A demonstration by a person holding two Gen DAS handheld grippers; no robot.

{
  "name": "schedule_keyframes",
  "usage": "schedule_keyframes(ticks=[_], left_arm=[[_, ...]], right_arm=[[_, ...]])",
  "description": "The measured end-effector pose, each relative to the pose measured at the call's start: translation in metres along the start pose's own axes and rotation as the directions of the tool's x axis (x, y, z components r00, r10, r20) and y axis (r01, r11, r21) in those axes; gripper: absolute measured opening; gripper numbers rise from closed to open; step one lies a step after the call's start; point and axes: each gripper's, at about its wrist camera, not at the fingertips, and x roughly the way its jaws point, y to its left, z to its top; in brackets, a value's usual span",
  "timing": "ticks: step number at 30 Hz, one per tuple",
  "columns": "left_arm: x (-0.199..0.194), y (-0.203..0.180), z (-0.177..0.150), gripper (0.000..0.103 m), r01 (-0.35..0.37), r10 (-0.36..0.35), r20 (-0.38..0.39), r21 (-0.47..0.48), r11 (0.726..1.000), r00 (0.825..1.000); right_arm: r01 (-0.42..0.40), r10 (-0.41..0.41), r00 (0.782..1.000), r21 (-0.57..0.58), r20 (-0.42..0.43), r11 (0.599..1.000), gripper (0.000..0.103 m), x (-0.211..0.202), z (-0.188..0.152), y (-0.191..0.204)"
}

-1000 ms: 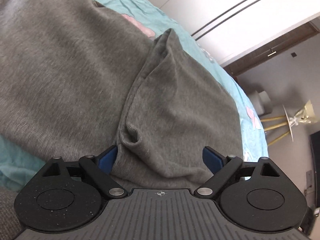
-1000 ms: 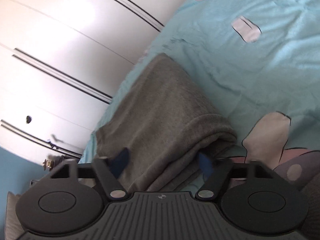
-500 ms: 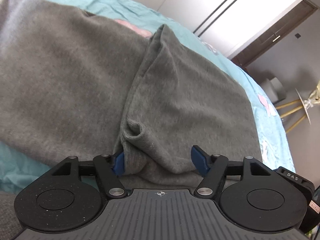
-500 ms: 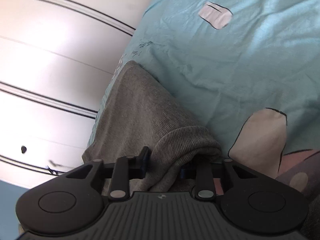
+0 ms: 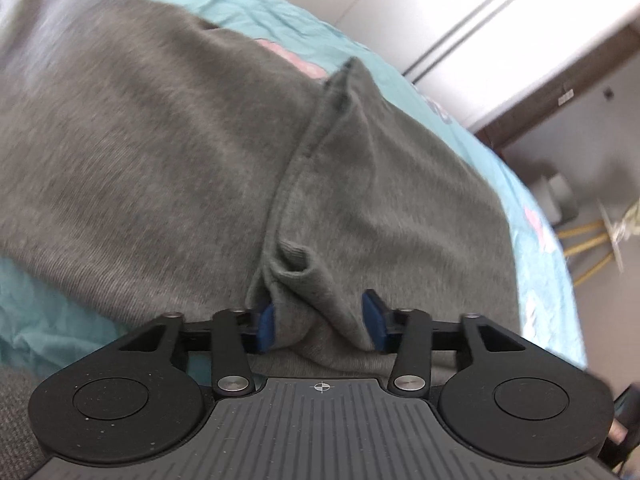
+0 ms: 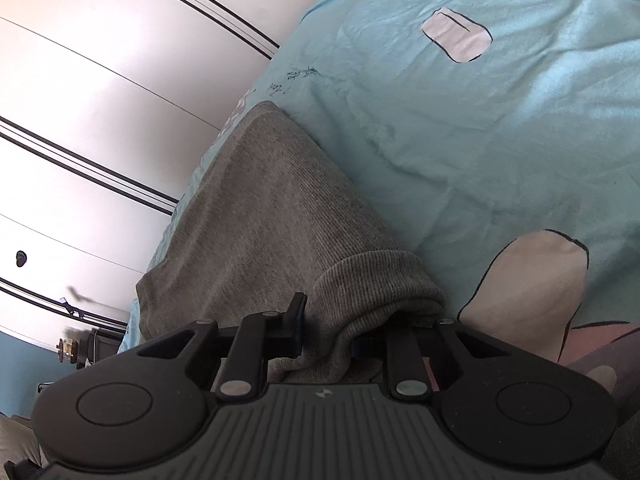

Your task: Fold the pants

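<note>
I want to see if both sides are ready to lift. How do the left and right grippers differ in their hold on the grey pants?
The left gripper has its blue fingers set wider, around a thick bunch of the pants; the right gripper is closed narrower on a rolled ribbed edge. The left one looks over broad grey cloth, while the right one looks along a narrow strip beside bare blue bedsheet. Both have cloth between their fingers.

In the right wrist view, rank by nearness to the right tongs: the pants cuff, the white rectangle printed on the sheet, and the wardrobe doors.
1. pants cuff: right at the right tongs, bunched between the fingers.
2. white rectangle: printed on the blue sheet, up and to the right.
3. wardrobe doors: beyond the bed's edge, on the left, farthest.
</note>
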Motion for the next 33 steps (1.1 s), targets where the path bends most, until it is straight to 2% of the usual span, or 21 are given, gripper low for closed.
schedule_keyframes(ticks=[3, 4, 6, 7, 9, 12, 15, 16, 17, 19, 21, 23, 25, 27, 30, 32, 33], left_arm=[[0.0, 0.007, 0.002, 0.039, 0.019, -0.02, -0.009, -0.051, 0.999, 1.0], [0.001, 0.008, 0.002, 0.033, 0.019, -0.02, -0.007, -0.051, 0.999, 1.0], [0.001, 0.006, 0.002, 0.031, 0.012, -0.012, -0.003, -0.037, 0.999, 1.0], [0.001, 0.004, 0.001, 0.026, 0.01, -0.01, -0.005, -0.027, 1.0, 1.0], [0.003, 0.001, 0.001, 0.023, 0.027, -0.027, -0.01, -0.003, 1.0, 1.0], [0.001, -0.003, -0.001, 0.02, 0.082, -0.081, -0.023, 0.027, 0.996, 0.996], [0.0, -0.007, -0.005, 0.021, 0.127, -0.121, -0.073, 0.069, 0.99, 0.99], [0.002, -0.008, -0.006, 0.022, 0.088, -0.082, -0.082, 0.08, 0.993, 0.993], [0.006, -0.008, -0.005, 0.022, 0.043, -0.036, -0.083, 0.082, 0.996, 0.996], [0.014, -0.005, -0.001, 0.025, 0.024, -0.018, -0.104, 0.058, 0.998, 0.994], [0.014, -0.002, 0.001, 0.025, 0.037, -0.033, -0.107, 0.035, 0.999, 0.994], [0.012, 0.0, 0.001, 0.026, 0.051, -0.047, -0.115, 0.036, 0.998, 0.992], [0.011, 0.001, 0.001, 0.026, 0.05, -0.046, -0.113, 0.041, 0.998, 0.993], [0.007, -0.002, -0.001, 0.027, 0.03, -0.025, -0.1, 0.055, 0.998, 0.995], [-0.006, -0.009, -0.006, 0.03, -0.034, 0.038, -0.039, 0.098, 0.995, 0.999], [-0.018, -0.014, -0.008, 0.034, -0.123, 0.117, 0.054, 0.131, 0.984, 0.992], [-0.025, -0.016, -0.008, 0.038, -0.173, 0.159, 0.108, 0.144, 0.974, 0.981]], right_arm=[[-0.015, 0.015, 1.0, 0.035, -0.007, 0.999, 0.017, -0.004, 0.001, -0.005], [-0.014, 0.015, 1.0, 0.036, -0.009, 0.999, 0.016, -0.005, 0.002, -0.005], [-0.007, 0.007, 1.0, 0.024, 0.0, 1.0, 0.014, -0.006, 0.001, -0.003], [-0.004, 0.004, 1.0, 0.014, 0.007, 1.0, 0.014, -0.006, 0.0, -0.002], [0.002, -0.001, 1.0, -0.014, 0.02, 1.0, 0.012, -0.011, 0.0, 0.003], [-0.006, 0.009, 0.998, -0.044, 0.064, 0.999, 0.011, -0.026, 0.004, 0.009], [0.011, 0.002, 0.988, -0.085, 0.155, 0.996, 0.01, -0.049, 0.012, 0.014], [0.032, -0.019, 0.988, -0.083, 0.154, 0.996, 0.01, -0.052, 0.015, 0.012], [0.062, -0.054, 0.992, -0.066, 0.112, 0.996, 0.011, -0.046, 0.018, 0.009], [0.123, -0.124, 0.992, -0.047, -0.011, 0.991, 0.013, -0.025, 0.02, 0.003], [0.129, -0.13, 0.992, -0.084, 0.002, 0.988, 0.016, -0.024, 0.019, 0.01], [0.099, -0.098, 0.995, -0.101, 0.018, 0.99, 0.019, -0.029, 0.019, 0.015], [0.066, -0.065, 0.998, -0.049, 0.024, 0.997, 0.023, -0.031, 0.021, 0.008], [0.088, -0.088, 0.996, 0.02, -0.01, 0.996, 0.03, -0.031, 0.023, -0.003], [0.102, -0.1, 0.992, 0.018, -0.072, 0.995, 0.034, -0.041, 0.022, 0.004], [0.084, -0.09, 0.994, -0.088, -0.066, 0.993, 0.048, -0.058, 0.017, 0.017], [0.086, -0.096, 0.994, -0.162, -0.055, 0.983, 0.053, -0.068, 0.015, 0.026]])
